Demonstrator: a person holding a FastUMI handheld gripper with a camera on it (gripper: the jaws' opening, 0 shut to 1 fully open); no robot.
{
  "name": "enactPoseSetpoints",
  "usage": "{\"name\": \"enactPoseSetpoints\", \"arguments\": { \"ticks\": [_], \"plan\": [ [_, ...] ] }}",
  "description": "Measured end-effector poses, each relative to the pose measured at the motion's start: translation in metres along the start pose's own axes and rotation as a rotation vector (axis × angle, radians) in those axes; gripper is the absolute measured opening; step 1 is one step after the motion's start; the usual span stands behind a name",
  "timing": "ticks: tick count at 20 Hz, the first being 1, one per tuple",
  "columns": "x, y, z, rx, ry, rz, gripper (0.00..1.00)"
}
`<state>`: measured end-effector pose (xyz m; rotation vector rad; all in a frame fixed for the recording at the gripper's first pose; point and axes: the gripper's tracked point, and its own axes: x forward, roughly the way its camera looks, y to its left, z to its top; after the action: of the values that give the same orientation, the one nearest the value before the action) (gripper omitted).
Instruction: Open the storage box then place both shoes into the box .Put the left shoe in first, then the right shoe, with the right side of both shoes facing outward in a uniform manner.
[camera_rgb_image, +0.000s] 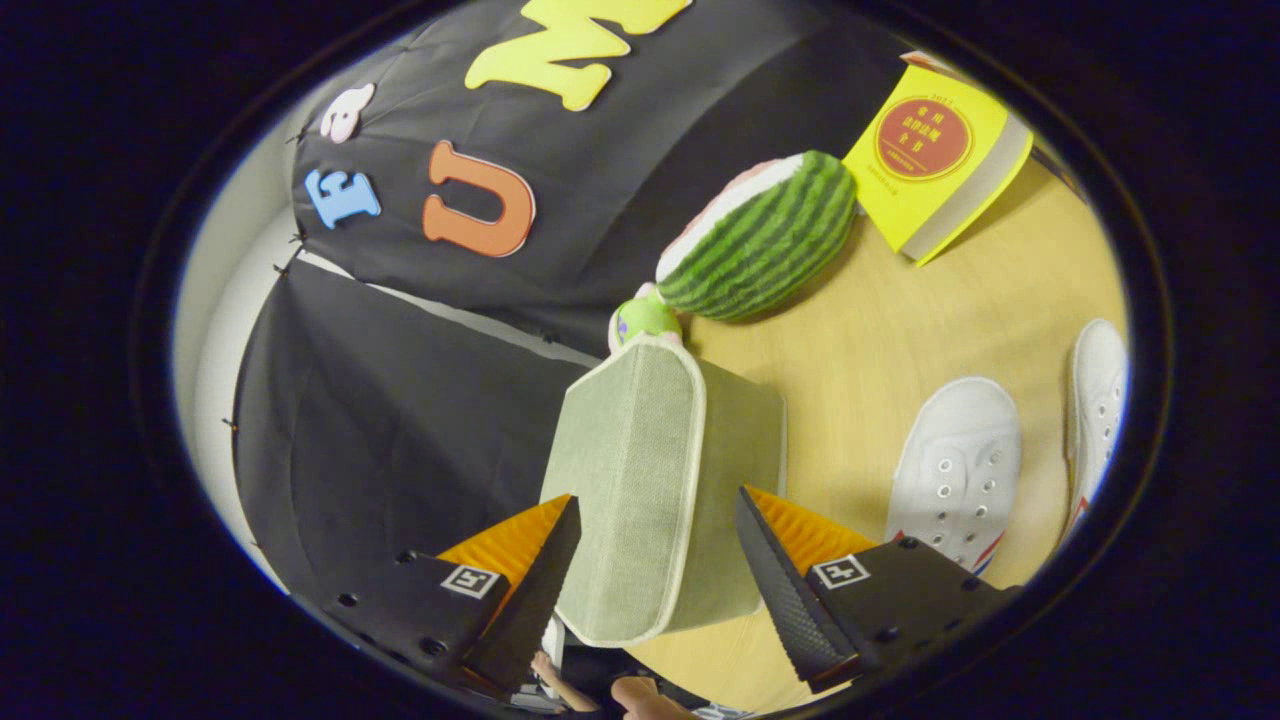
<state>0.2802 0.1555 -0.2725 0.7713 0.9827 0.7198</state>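
Here, spread fingers (658, 520) either side of the woven-fabric storage box (650, 480), canvas shoes (958, 470) beside.

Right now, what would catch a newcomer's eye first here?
Probably the green fabric storage box, standing on the wooden table between the open gripper fingers. Beyond it lies a watermelon-slice plush beside a yellow book. Two white canvas shoes rest on the table beside the box.

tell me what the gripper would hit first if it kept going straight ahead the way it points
Most likely the pale green fabric storage box: it sits between the open gripper fingers, just ahead. Neither finger seems to press on it, though depth is hard to judge.
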Motion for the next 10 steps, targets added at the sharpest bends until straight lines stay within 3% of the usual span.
{"name": "enactPoseSetpoints", "arguments": {
  "ticks": [4,8,10],
  "plan": [
    [0.027,0.013,-0.005,0.105,0.126,0.163,0.97],
    [0.043,-0.001,-0.007,0.2,0.19,0.209,0.97],
    [0.042,0.006,-0.002,0.239,0.185,0.276,0.94]
  ]
}}
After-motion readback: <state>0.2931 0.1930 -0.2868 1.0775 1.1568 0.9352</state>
